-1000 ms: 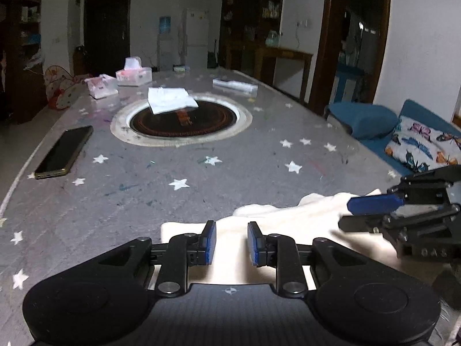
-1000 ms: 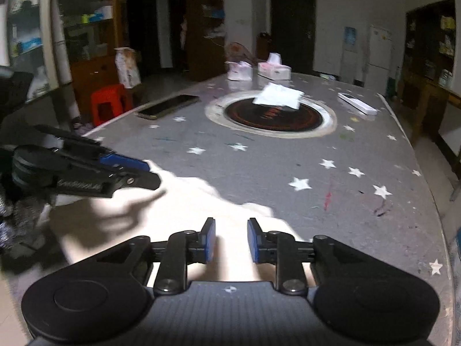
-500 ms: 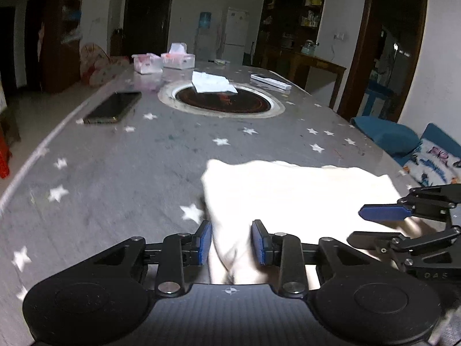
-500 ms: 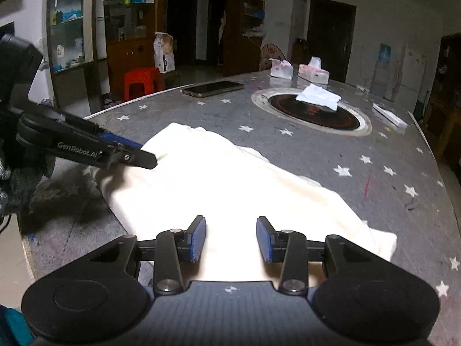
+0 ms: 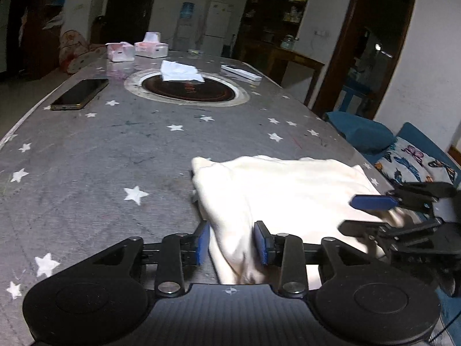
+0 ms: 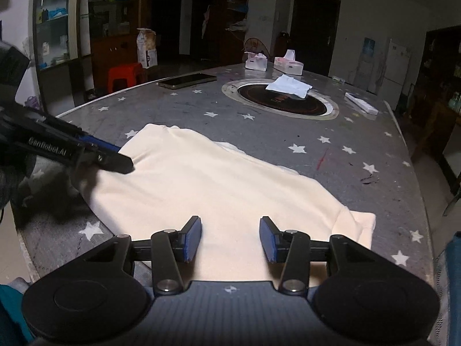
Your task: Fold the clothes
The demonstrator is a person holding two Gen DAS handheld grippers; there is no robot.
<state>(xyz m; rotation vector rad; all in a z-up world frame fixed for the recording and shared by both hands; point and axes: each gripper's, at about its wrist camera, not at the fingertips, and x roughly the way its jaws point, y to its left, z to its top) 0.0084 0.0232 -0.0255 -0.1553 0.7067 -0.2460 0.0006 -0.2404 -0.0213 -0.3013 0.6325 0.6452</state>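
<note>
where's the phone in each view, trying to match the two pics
Left wrist: the phone lies far left on the table, left of the round inset.
Right wrist: the phone lies upper middle, also left of the inset.
Shared landmark: the white cloth on the round inset.

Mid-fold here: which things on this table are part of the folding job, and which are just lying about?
Part of the job:
- cream garment, spread on the starred table
- left gripper, open, cloth between its fingers
- right gripper, open over the garment

Lying about:
- phone
- two tissue boxes
- white cloth on the round hob
- remote
</note>
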